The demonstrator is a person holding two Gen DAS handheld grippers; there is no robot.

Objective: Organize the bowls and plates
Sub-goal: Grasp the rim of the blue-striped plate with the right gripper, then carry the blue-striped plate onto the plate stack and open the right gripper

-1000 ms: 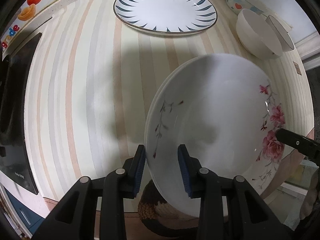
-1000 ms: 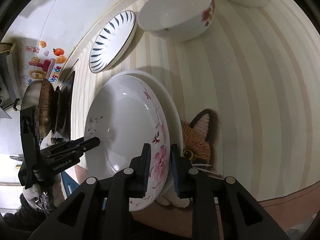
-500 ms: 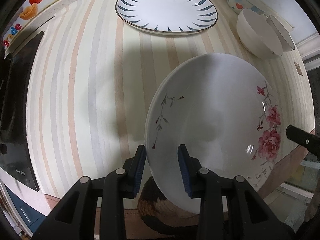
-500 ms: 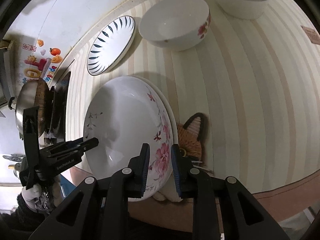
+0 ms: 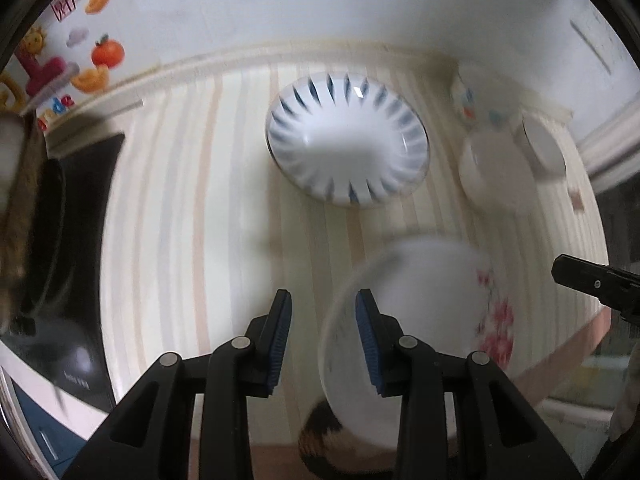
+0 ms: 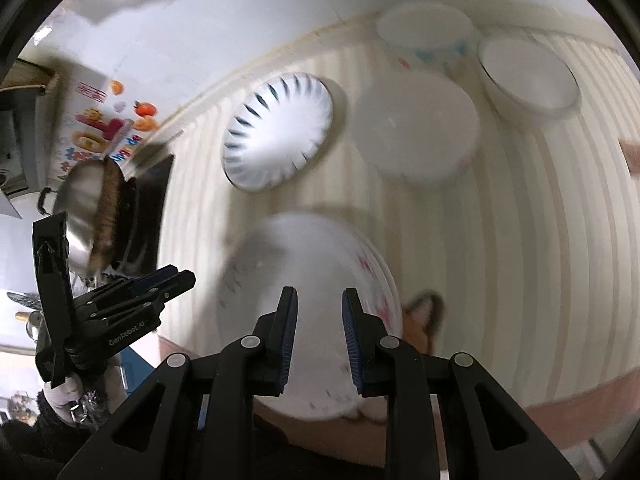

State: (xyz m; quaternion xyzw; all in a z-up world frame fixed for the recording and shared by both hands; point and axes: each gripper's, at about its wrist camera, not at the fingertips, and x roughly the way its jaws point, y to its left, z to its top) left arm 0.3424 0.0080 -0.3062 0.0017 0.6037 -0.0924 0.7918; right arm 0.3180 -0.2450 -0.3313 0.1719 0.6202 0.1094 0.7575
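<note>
Lifted clear of the flowered plate [image 5: 420, 320], the left tool [image 5: 323, 292] and right tool [image 6: 318, 291] stand slightly parted, pinching nothing. It lies on the striped tabletop [image 5: 180, 240] over a cat-shaped mat [image 6: 424, 316] (blurred). The blue-leaf plate [image 5: 348, 148] and white bowls [image 6: 416, 128] behind hold nothing. The left tool's body reads "GenRobot.AI".

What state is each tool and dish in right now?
left tool: open, nothing gripped.
right tool: open, nothing gripped.
floral plate: lying face up on the striped counter, below both tools.
blue-striped plate: flat, face up, empty.
white bowl: upright; blurred.
plain-rimmed bowl: upright, empty.
patterned bowl: upright.
</note>
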